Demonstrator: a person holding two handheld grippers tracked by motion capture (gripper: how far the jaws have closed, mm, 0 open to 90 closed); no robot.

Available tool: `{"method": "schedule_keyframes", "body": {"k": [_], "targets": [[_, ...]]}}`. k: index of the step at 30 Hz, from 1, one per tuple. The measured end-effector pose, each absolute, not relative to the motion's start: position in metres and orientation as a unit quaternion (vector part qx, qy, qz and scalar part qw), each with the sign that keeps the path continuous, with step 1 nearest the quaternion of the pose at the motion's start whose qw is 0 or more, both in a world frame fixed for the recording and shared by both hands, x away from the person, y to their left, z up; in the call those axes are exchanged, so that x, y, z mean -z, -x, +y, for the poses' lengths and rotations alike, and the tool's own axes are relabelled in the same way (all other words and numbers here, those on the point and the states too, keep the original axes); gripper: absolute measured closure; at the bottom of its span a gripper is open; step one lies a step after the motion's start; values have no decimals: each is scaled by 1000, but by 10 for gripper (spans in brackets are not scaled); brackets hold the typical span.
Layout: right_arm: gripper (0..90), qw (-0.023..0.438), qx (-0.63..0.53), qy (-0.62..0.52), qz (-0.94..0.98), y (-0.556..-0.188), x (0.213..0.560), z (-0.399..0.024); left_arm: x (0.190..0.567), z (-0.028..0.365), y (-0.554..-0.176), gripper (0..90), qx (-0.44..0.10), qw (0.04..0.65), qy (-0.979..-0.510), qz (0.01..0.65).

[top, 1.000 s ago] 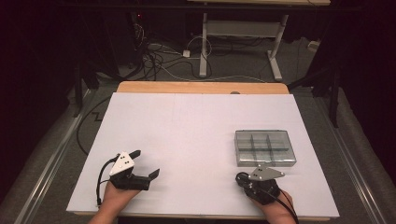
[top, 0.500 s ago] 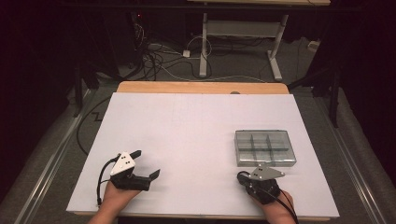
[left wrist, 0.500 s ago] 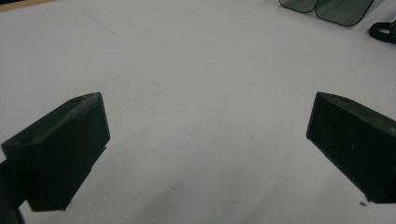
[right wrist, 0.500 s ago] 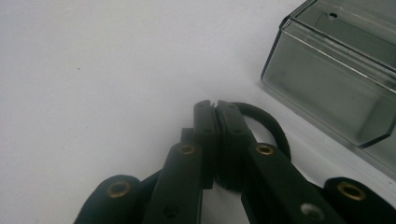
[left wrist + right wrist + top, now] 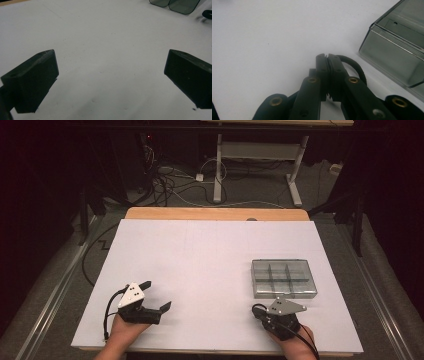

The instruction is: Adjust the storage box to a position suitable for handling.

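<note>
In the high view the white table [image 5: 210, 265] carries a clear plastic box [image 5: 283, 278] with divided compartments on its right half, lid shut as far as can be seen. The right tool [image 5: 280, 306] rests on the table just in front of the box's near edge, held by a hand [image 5: 295, 342] that comes in from the bottom; its grey plate almost meets the box. The left tool [image 5: 154, 296] lies well apart from the box, on the left near side of the table, its two jaws spread wide and pointing toward the middle. In the left gripper view the left tool [image 5: 110, 75] is released: the two black jaws stand far apart with only bare table between them, and a corner of the box [image 5: 175, 3] shows at the top right. In the right gripper view the right tool [image 5: 327, 72] is clenched, its jaws having just been closing, pressed flat together with nothing between them; the box [image 5: 394, 52] stands just to the right of the tips, apart from them.
</note>
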State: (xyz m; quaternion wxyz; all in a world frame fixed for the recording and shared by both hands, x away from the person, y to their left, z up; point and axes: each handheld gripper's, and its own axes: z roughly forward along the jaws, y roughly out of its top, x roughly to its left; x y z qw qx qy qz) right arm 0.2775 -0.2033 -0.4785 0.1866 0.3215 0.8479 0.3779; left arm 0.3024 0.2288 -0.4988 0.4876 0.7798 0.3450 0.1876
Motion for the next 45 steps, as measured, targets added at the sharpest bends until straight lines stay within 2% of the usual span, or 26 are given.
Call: {"method": "schedule_keyframes", "body": {"k": [26, 35, 37, 42, 45], "targets": [[889, 134, -387, -251, 877, -247, 482, -162, 499, 229, -302, 0, -188, 489, -778, 346], [884, 122, -381, -243, 884, -247, 486, -156, 499, 229, -302, 0, -187, 490, -778, 346], [870, 120, -379, -244, 885, -248, 488, -156, 499, 229, -302, 0, -187, 490, -778, 346], [755, 121, -395, -255, 874, -249, 484, -161, 499, 229, -302, 0, -187, 490, -778, 346], [744, 124, -408, -263, 866, -249, 480, -165, 499, 229, -302, 0, -186, 490, -778, 346]]}}
